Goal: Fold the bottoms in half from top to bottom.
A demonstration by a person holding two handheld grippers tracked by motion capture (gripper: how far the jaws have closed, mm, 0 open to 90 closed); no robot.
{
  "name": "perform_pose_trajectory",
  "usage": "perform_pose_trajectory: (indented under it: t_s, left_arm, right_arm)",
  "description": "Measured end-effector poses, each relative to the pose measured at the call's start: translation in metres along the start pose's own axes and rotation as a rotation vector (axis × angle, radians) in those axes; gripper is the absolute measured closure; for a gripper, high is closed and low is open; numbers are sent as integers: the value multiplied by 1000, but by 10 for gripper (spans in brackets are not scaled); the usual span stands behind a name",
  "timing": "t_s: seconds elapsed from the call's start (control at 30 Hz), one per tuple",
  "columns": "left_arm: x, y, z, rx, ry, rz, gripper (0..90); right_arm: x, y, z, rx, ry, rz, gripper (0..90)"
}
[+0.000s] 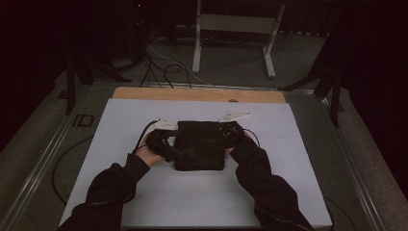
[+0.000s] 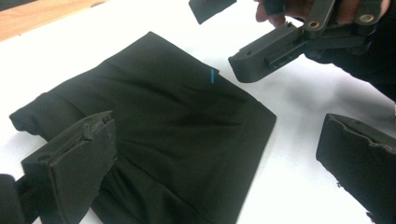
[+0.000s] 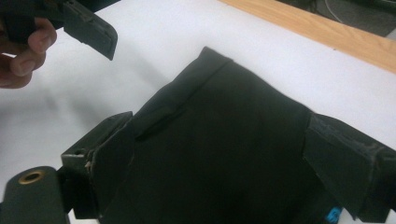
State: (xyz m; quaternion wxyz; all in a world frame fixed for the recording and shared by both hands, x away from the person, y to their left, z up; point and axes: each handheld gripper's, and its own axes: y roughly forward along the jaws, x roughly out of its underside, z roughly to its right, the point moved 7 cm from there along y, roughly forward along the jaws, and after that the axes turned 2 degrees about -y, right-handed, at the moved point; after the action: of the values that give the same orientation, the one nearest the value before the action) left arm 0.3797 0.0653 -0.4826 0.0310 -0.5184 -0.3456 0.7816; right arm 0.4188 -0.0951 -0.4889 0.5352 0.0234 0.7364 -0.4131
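We see bare white tabletop (image 1: 144, 192) all round the folded black cloth (image 1: 199, 144); only the two grippers crowd its left and right edges.

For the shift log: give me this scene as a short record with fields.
item: folded black cloth, lying flat
surface: white table cover, wooden edge at the far side
left gripper: open, jaws over the cloth's corner
right gripper: open, jaws either side of the cloth's edge
grip: neither jaw pair is closed on the cloth
background: white stand and cables on the floor
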Motion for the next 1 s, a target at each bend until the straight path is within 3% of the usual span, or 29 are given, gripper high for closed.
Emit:
perform_pose_trajectory:
  t_s: [0.53, 1.0]
  left_arm:
    - [24, -14, 16, 27, 10, 11, 0]
    - [62, -27, 34, 41, 26, -10, 0]
  right_arm:
    - [25, -15, -16, -40, -28, -1, 101]
    - [67, -33, -27, -92, -35, -30, 101]
